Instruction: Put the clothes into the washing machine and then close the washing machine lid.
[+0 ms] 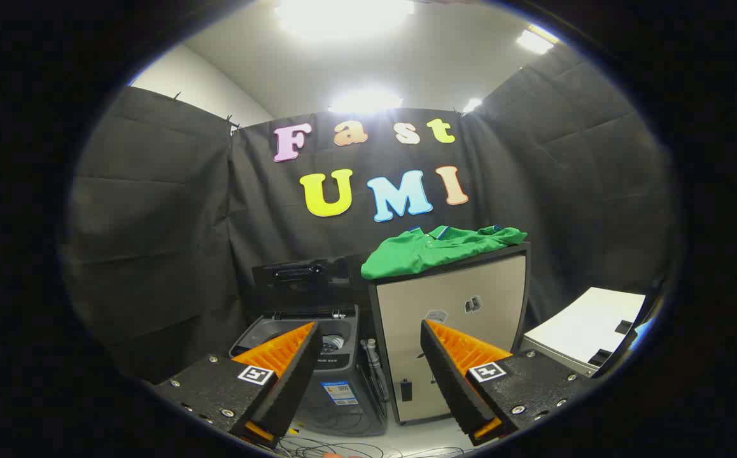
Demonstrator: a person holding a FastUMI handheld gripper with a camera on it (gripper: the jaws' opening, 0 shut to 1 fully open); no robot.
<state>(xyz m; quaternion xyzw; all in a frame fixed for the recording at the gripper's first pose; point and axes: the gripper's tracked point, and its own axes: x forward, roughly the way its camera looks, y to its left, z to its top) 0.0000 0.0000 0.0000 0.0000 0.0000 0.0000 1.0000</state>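
Observation:
A green polo shirt point(435, 249) lies folded on top of a beige cabinet point(454, 321), well beyond my fingers and above them. To the cabinet's left stands a small grey top-loading washing machine point(317, 356), its dark lid point(301, 280) raised upright against the booth wall, so the drum opening shows. My gripper point(368, 334) is open, fingers wide apart, nothing between them. It hangs some way back from both the washer and the cabinet. The left finger point(282, 366) overlaps the washer's front in view.
A white box-like appliance point(588, 334) stands right of the cabinet. Cables point(336, 448) lie tangled on the floor in front of the washer. A hose point(375, 366) runs down between washer and cabinet. Black cloth walls close in on three sides.

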